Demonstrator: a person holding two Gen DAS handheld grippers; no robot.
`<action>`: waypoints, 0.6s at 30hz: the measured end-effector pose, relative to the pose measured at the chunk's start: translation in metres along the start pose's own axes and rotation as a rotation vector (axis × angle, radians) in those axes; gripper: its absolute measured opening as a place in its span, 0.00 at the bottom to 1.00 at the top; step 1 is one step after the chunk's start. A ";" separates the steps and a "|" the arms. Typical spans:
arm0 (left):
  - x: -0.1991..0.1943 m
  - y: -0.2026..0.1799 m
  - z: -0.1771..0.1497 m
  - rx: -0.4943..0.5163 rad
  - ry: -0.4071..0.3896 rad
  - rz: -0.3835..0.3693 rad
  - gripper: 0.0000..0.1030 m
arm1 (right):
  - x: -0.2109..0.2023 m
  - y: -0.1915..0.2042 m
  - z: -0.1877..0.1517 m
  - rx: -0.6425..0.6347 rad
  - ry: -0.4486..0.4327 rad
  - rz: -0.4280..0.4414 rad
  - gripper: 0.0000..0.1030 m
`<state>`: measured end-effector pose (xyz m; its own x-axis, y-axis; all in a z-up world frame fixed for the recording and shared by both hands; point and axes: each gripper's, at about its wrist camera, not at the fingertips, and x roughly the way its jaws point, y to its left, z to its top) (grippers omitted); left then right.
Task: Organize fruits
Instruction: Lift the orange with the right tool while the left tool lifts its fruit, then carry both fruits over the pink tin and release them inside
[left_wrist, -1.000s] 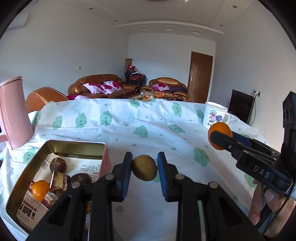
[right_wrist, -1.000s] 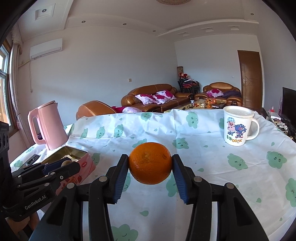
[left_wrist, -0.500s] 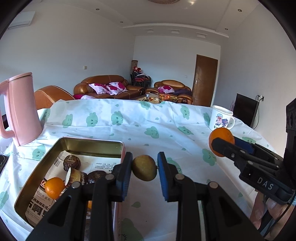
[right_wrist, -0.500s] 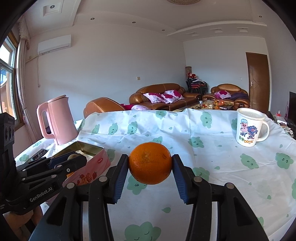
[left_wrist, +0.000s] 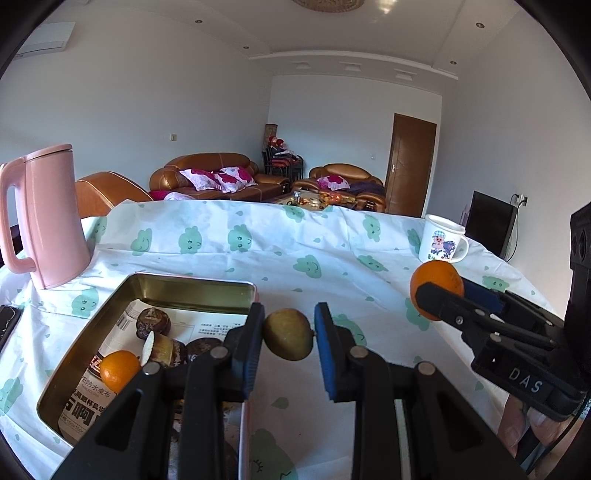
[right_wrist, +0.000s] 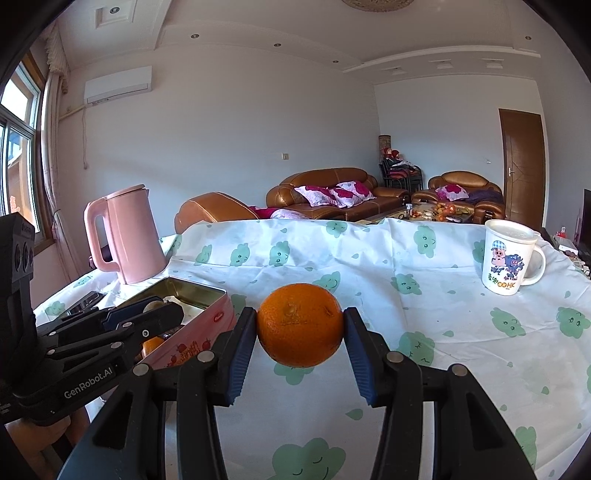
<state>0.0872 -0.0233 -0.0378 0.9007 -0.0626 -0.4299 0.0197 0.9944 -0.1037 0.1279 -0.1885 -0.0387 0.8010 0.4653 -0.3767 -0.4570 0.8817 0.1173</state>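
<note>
Behind the surface (left_wrist: 332, 258) stood brown sofas. Some fruit already lay in the tin (left_wrist: 192, 286). The left hand-held gripper (left_wrist: 289, 334) held a kiwi (left_wrist: 289, 334) beside it; the right hand-held gripper (right_wrist: 300, 325) held an orange (right_wrist: 300, 325), both not yet dropped in.

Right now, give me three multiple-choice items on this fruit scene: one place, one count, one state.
1. Where does the tall pink kettle stand? A) behind the gold metal tin B) beside the mug C) inside the tin
2. How many hand-held grippers hold fruit? A) none B) one C) two
3. The round orange is: A) lying on the cloth B) clamped in the right hand-held gripper C) in the tin

A: kettle stands past the tin's far corner. C: left hand-held gripper grips a greenish-brown fruit too. B: pads press both sides.
</note>
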 end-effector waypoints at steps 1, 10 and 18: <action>-0.001 0.001 0.000 0.000 -0.001 0.000 0.28 | 0.000 0.001 0.000 -0.003 0.000 0.001 0.48; -0.012 0.014 0.002 -0.011 -0.019 0.021 0.28 | 0.000 0.015 0.001 -0.024 -0.005 0.024 0.48; -0.022 0.027 0.001 -0.020 -0.028 0.038 0.28 | 0.000 0.032 0.003 -0.046 -0.008 0.051 0.48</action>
<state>0.0682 0.0046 -0.0296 0.9122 -0.0220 -0.4091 -0.0234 0.9941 -0.1056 0.1148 -0.1595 -0.0319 0.7790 0.5102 -0.3644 -0.5145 0.8524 0.0934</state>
